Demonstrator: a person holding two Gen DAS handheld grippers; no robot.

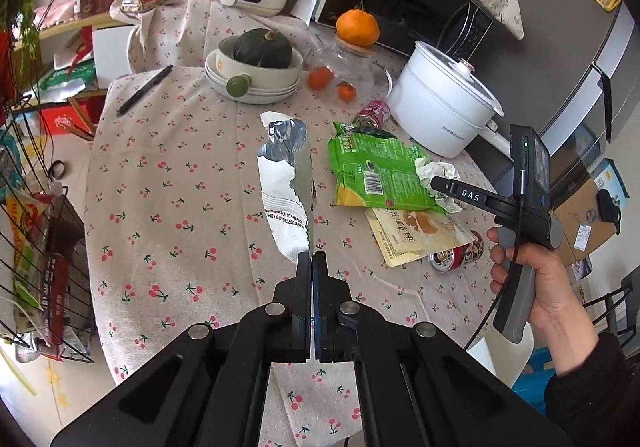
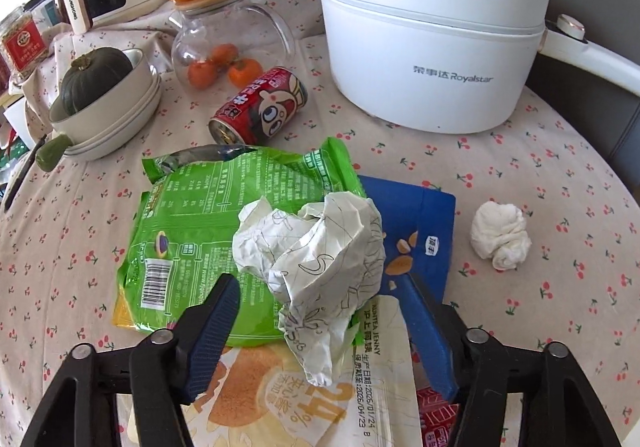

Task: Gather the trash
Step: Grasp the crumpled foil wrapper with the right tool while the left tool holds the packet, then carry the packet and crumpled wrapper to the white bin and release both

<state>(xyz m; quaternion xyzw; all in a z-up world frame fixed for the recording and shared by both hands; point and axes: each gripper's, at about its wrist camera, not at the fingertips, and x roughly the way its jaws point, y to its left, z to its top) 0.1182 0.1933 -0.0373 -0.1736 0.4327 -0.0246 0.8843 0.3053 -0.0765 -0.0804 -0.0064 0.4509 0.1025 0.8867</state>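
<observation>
silver wrapper (image 1: pixel 286 183) pinched in the closed left gripper (image 1: pixel 311 257), right gripper (image 2: pixel 324 311) spread around crumpled paper (image 2: pixel 316 259) by the white pot (image 2: pixel 432 47), squash (image 2: pixel 94 77) sat in stacked bowls (image 2: pixel 120 115), oranges (image 2: pixel 224 67) seen behind glass jug (image 2: pixel 232 43)

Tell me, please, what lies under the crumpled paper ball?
The paper ball rests on a green packet, overlapping a cream pouch and a blue packet. Whatever lies directly beneath the ball stays hidden.
</observation>
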